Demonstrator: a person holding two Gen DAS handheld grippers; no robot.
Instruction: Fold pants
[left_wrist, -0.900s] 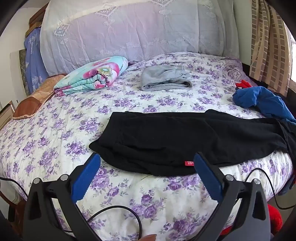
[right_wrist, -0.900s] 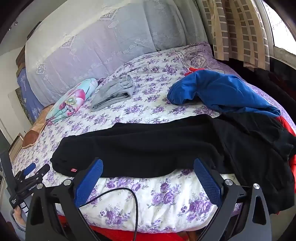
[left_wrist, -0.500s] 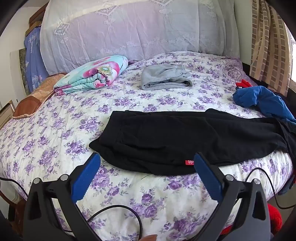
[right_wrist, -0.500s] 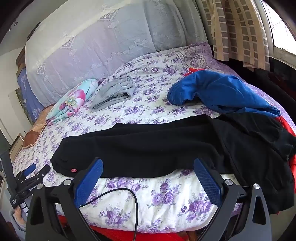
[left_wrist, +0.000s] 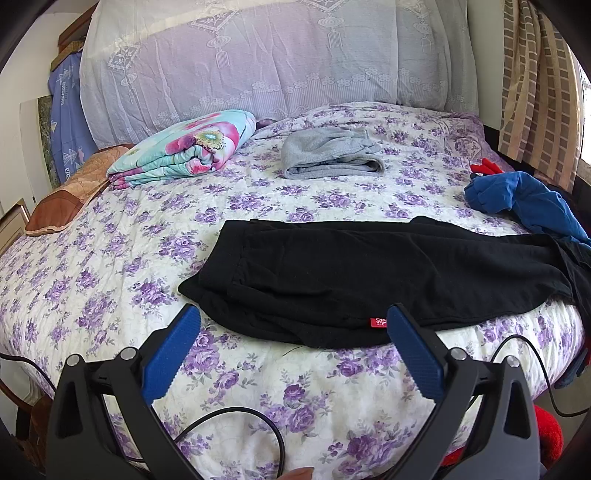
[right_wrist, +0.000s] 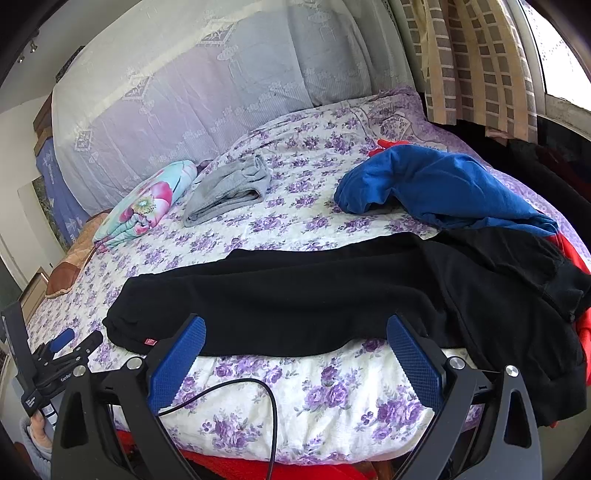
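Note:
Black pants (left_wrist: 362, 280) lie stretched sideways across the near part of a floral bed (left_wrist: 110, 266), folded lengthwise, with a small red label (left_wrist: 377, 322) at the near hem. My left gripper (left_wrist: 291, 325) hovers open just short of the near edge, close to the label, holding nothing. In the right wrist view the same pants (right_wrist: 295, 302) run left to right, and my right gripper (right_wrist: 295, 332) stands open above their near edge, empty. The left gripper (right_wrist: 77, 341) shows at the far left there.
A folded grey garment (left_wrist: 328, 157) and a rolled floral blanket (left_wrist: 184, 147) lie near the headboard. A blue garment (right_wrist: 436, 188) and more dark clothes (right_wrist: 524, 325) pile up on the right. Cables (right_wrist: 229, 391) trail over the bed's front edge.

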